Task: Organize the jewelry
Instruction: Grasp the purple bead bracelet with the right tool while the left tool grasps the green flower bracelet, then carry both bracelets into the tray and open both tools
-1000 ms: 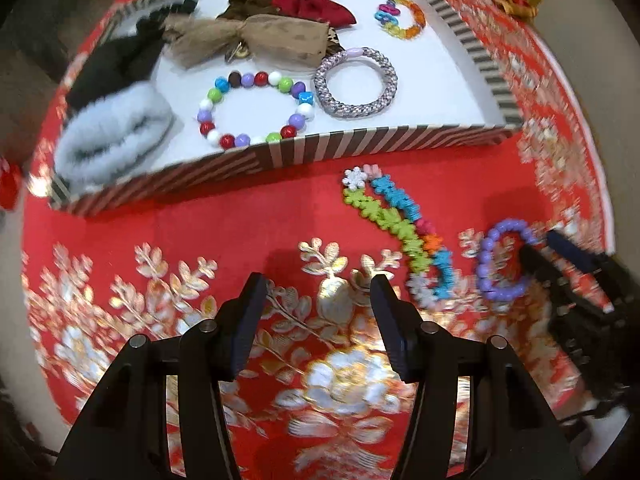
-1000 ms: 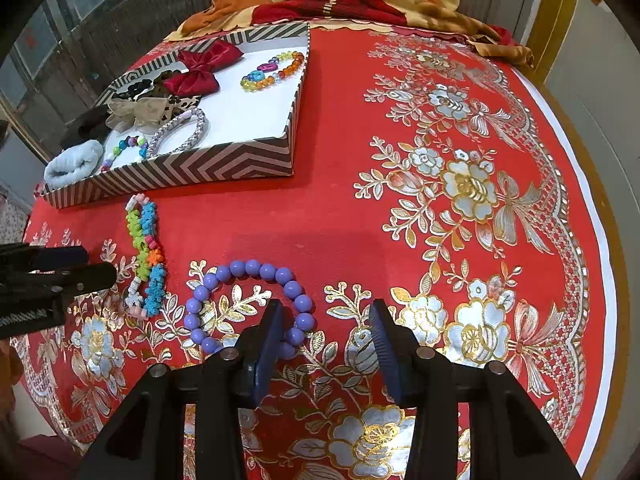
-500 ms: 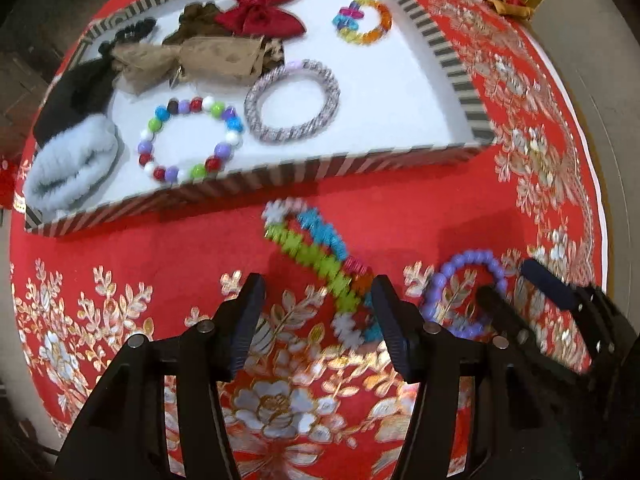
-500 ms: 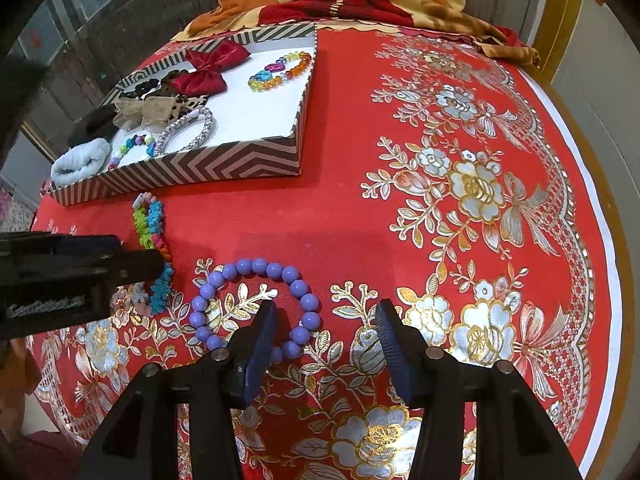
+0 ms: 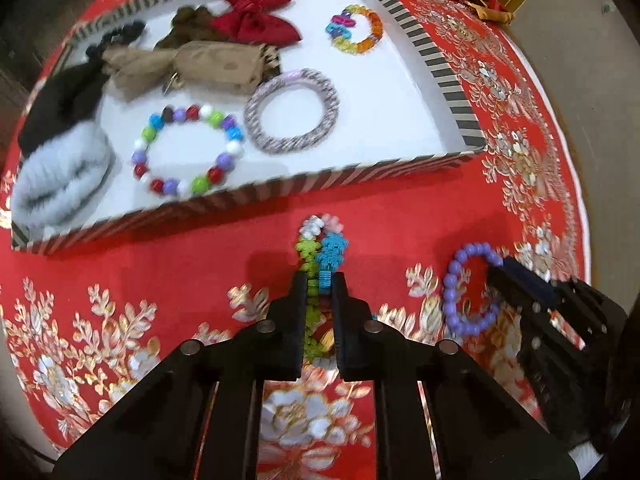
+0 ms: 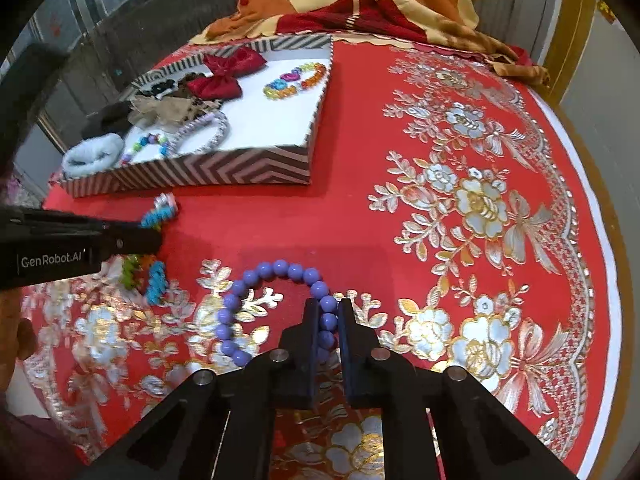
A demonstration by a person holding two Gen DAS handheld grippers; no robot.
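- Left gripper [image 5: 320,284]: jaws drawn close together, pinching the multicoloured flower-bead bracelet [image 5: 325,246]; half a second ago they stood wide apart above it. Green and blue strands are squeezed flat between the fingers, the white and pink end sticking out toward 12 o'clock.
- Right gripper [image 6: 328,320]: jaws likewise closed since the earlier frame, clamped on the right side of the purple round-bead bracelet [image 6: 276,276]; several beads sit between the fingers, the rest of the loop arcing away toward 10 o'clock.
- Both bracelets: on the red and gold brocade tablecloth [image 6: 460,208]; whether either has left the cloth cannot be told.
- Shallow striped box with white floor [image 5: 448,80]: at 12 o'clock from the left gripper, at 11 o'clock from the right, near but apart from both bracelets.
- Box contents: red satin bow [image 5: 256,16], tan fabric bow [image 5: 188,66], black scrunchie [image 5: 60,104], pale grey fluffy scrunchie [image 5: 60,176], mixed-colour round-bead bracelet [image 5: 188,148], silver-lilac woven bangle [image 5: 292,112], translucent rainbow bracelet [image 5: 354,30].
- Bare white floor: along the box's right half, 1 o'clock from the left gripper.
- Meaning of the change: both grasps appear made together, so the two last loose pieces look ready to be lifted over the near wall into that bare area; the task seems near its end.
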